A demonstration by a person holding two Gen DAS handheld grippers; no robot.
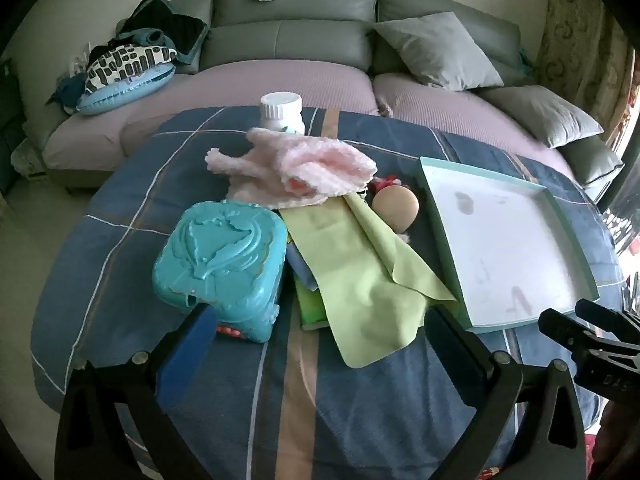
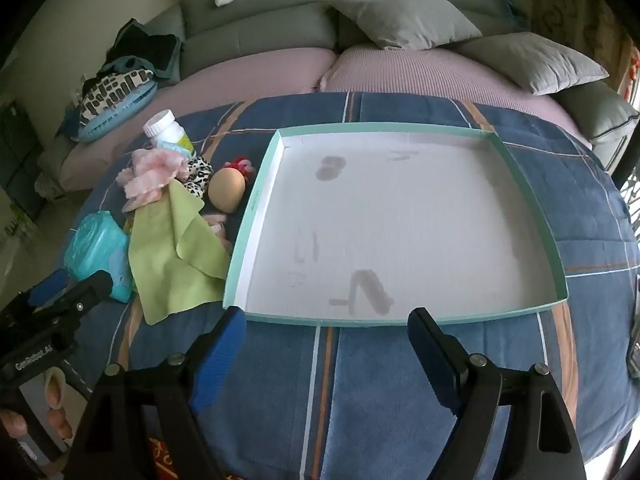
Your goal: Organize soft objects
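A light green cloth [image 1: 360,264] [image 2: 176,248] lies spread on the blue checked blanket, over a blue cloth [image 1: 302,268] and a green sponge-like piece [image 1: 312,306]. Behind it sits a fluffy pink cloth [image 1: 304,164] [image 2: 152,176], with a leopard-print piece [image 2: 198,174] beside it. A tan egg-shaped ball [image 1: 396,208] [image 2: 226,190] rests next to the tray. My left gripper [image 1: 318,316] [image 2: 76,284] hangs open just before the green cloth's near edge, holding nothing. My right gripper [image 2: 327,314] [image 1: 576,320] is open over the near rim of the white tray [image 2: 400,220] [image 1: 508,240].
A teal plastic box [image 1: 224,256] [image 2: 100,256] stands left of the cloths. A white bottle [image 1: 282,114] [image 2: 166,128] is behind them. A small red toy [image 2: 240,164] lies by the ball. Beyond are a grey sofa [image 1: 296,36], cushions [image 2: 404,12] and a clothes pile [image 1: 132,60].
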